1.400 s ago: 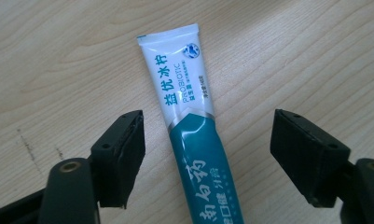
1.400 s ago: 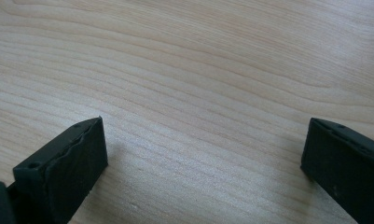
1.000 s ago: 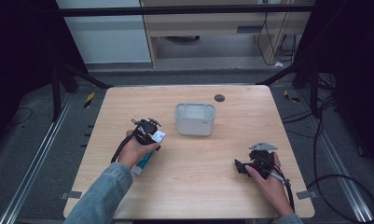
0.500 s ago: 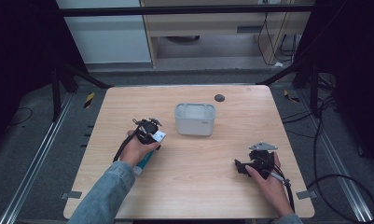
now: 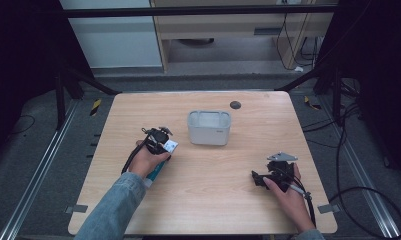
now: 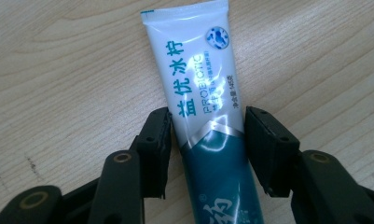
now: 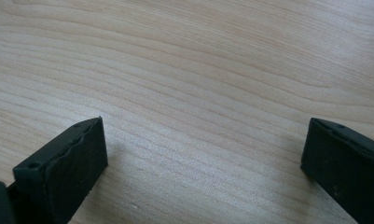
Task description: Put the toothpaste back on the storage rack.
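Fingers [image 6: 159,140]: left gripper [image 6: 207,144] jaws have just been closing around toothpaste tube [image 6: 198,93]; a slight gap remains at the far pad, so I'm not gripping yet.
Tube: lying flat on table [image 5: 213,200], near the bin [image 5: 209,127].
Squeeze: I'm closing gently, centring on the tube's body.
Right gripper [image 7: 203,158]: I'm holding it wide open, nothing between the jaws.

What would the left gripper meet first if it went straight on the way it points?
The left gripper points down at the tube lying between its closing jaws, so it would likely press onto the tube, then the table beneath.
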Tool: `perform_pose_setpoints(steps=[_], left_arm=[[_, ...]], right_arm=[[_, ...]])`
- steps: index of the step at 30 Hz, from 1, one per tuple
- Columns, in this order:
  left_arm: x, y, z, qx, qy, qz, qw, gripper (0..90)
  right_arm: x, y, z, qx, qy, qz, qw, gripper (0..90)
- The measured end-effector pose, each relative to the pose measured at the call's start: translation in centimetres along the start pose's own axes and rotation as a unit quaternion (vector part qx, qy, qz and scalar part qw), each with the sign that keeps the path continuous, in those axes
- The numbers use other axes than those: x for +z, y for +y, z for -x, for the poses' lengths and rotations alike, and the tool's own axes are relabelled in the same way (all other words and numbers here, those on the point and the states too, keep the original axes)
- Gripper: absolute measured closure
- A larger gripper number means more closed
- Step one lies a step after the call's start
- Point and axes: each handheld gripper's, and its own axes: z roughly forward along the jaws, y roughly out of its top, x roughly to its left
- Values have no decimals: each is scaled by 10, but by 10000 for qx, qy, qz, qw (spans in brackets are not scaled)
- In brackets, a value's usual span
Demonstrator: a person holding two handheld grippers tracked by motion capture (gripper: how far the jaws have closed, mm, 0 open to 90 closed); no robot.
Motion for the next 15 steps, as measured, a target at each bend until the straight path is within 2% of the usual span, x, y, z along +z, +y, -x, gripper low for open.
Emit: perform_pose_setpoints(steps=[3,15], left_arm=[[1,0,0,4,-27,3,10000,529],[0,1,4,229,-10,-18,9997,619]], right_arm=[[0,0,0,2,0,-2,10000,5],[0,0,0,-7,1,2,10000,5]])
